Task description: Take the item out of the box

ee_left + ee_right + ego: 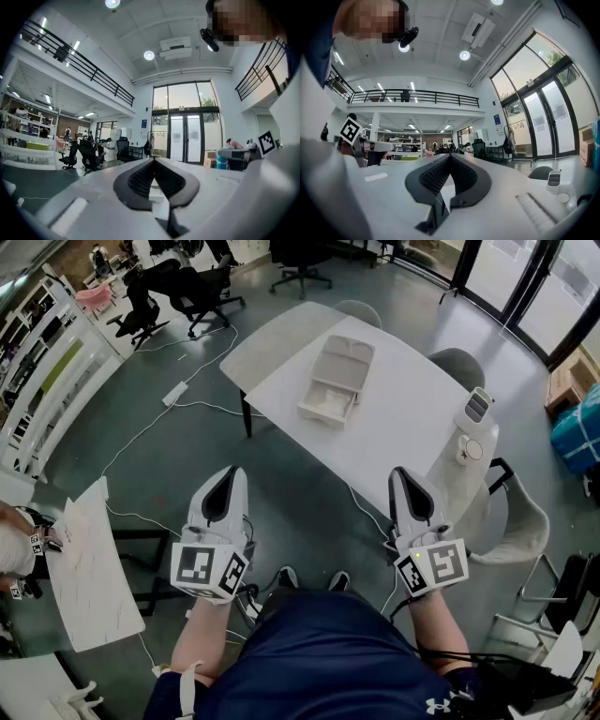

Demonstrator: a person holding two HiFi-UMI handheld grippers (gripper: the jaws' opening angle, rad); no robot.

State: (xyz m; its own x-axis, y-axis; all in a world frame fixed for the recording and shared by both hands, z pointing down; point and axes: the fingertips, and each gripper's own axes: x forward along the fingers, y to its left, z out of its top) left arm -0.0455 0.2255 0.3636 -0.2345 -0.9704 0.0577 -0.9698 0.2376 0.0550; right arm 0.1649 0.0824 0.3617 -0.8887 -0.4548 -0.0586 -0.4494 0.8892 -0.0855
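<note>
Held both close to the body, above the floor [309, 507]: left gripper [228, 482], jaws pressed together on nothing; right gripper [403, 482], likewise closed and empty. Further out, found the open box [336, 379] lying on the white table [403, 418], well apart from both; could not make out the item inside.

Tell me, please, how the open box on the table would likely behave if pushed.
The box looks shallow and thin-walled, so probably light; it would likely slide on the smooth white table. It lies open in two halves, so it may flop when lifted.
</note>
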